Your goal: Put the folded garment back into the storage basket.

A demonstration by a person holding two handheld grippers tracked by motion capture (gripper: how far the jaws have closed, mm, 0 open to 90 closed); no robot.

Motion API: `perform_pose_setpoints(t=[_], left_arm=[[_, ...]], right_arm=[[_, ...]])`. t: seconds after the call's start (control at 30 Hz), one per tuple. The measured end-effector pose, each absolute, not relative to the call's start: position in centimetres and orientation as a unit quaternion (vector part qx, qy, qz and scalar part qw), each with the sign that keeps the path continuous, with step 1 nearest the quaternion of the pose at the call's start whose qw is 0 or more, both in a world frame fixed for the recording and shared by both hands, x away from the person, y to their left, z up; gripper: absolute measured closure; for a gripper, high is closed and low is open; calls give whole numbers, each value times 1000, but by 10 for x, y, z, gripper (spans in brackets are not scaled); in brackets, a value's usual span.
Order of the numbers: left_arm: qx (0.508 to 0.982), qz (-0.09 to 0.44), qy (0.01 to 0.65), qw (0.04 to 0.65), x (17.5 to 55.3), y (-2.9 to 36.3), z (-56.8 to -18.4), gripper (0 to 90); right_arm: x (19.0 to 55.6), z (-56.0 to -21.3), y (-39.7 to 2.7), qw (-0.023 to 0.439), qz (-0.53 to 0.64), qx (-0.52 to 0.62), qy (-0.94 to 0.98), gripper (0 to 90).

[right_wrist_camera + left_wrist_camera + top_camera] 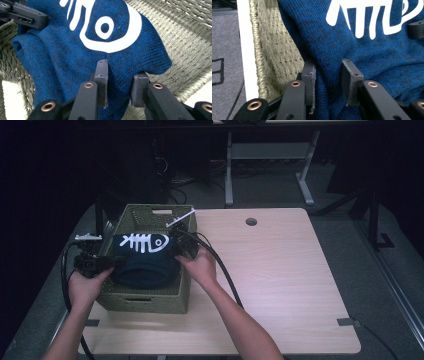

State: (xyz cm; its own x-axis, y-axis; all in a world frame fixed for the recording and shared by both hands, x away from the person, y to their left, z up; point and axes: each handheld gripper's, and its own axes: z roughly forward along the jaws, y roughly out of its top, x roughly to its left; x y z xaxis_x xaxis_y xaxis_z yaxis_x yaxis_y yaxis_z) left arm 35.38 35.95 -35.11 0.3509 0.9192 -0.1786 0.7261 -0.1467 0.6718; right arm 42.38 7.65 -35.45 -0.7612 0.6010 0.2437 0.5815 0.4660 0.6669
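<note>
Blue knit garment (144, 262) w/ white fish-skeleton print held at both sides, sagging into the green woven basket (150, 300) at the bench (280, 285) left side.

L gripper (328, 82): fingers (309, 75) pinching a fold of the knit at its left edge, close to the basket wall (277, 50). R gripper (120, 82): fingers (102, 75) pinching the right edge below the print; fabric bunched between the pads; pinch looks shallow on the outer pad.

Step judged: garment being lowered into / settled in basket.

To be done well:
- Both sides to be kept level so the print stays up and flat.
- Knit to be lowered until weight is taken by basket floor before pinch is eased.
- Fingers to be kept off the weave; a snag on the wall is likely.
- Trailing cable (220, 265) to be kept out of basket.
</note>
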Motion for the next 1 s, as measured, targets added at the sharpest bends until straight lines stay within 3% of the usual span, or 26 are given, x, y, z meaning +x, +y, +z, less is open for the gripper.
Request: perform_pose_setpoints(t=[0.2, 0.27, 0.33, 0.57, 1.0], left_arm=[[751, 142, 550, 338, 358, 357, -353, 632], [749, 157, 559, 320, 361, 355, -353, 509], [746, 164, 561, 320, 362, 356, -353, 504], [741, 163, 558, 336, 360, 355, -351, 527], [737, 168, 545, 362, 352, 351, -343, 511]], right_arm=[[423, -354, 76, 21, 376, 348, 859, 682], [423, -354, 77, 35, 366, 351, 861, 571], [423, -353, 77, 70, 350, 360, 862, 461], [423, -349, 72, 85, 353, 357, 861, 442], [425, -335, 50, 16, 412, 353, 840, 420]])
